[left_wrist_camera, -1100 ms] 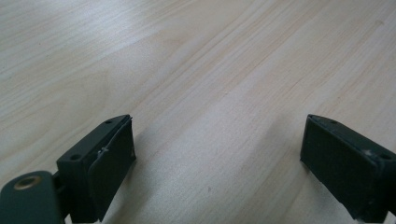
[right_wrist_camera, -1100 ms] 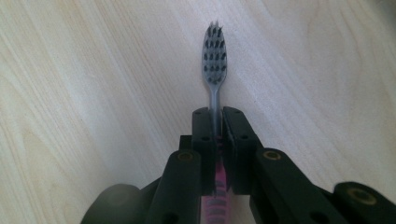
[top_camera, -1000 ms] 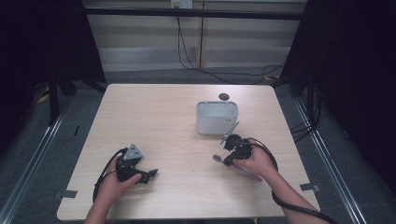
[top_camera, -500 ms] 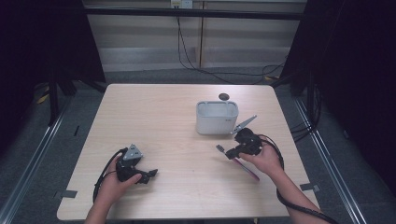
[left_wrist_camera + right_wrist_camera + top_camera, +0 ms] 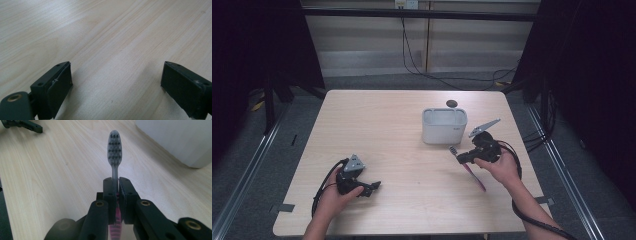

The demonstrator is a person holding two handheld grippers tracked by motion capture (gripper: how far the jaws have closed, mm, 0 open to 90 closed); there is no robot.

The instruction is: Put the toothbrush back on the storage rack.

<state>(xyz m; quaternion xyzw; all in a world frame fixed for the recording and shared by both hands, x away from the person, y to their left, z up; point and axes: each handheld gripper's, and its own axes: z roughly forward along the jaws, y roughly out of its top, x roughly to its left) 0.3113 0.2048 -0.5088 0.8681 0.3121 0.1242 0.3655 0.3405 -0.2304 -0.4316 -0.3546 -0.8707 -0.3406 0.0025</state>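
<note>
We count one toothbrush [image 5: 114,147], one white holder [image 5: 444,125]; our right tongs [image 5: 116,185] clamp the toothbrush, left tongs [image 5: 117,82] rest apart on the surface [image 5: 382,125].

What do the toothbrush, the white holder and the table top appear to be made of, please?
Toothbrush: likely plastic, with a translucent grey head and pink striped handle. White holder: probably matte plastic, though smooth ceramic is possible. Table: pale wood or wood-look laminate, with visible grain lines.

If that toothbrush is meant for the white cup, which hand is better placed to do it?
The right. Its gripper is clamped on the toothbrush, just beside the white cup. The left gripper rests open, far across the table.
</note>
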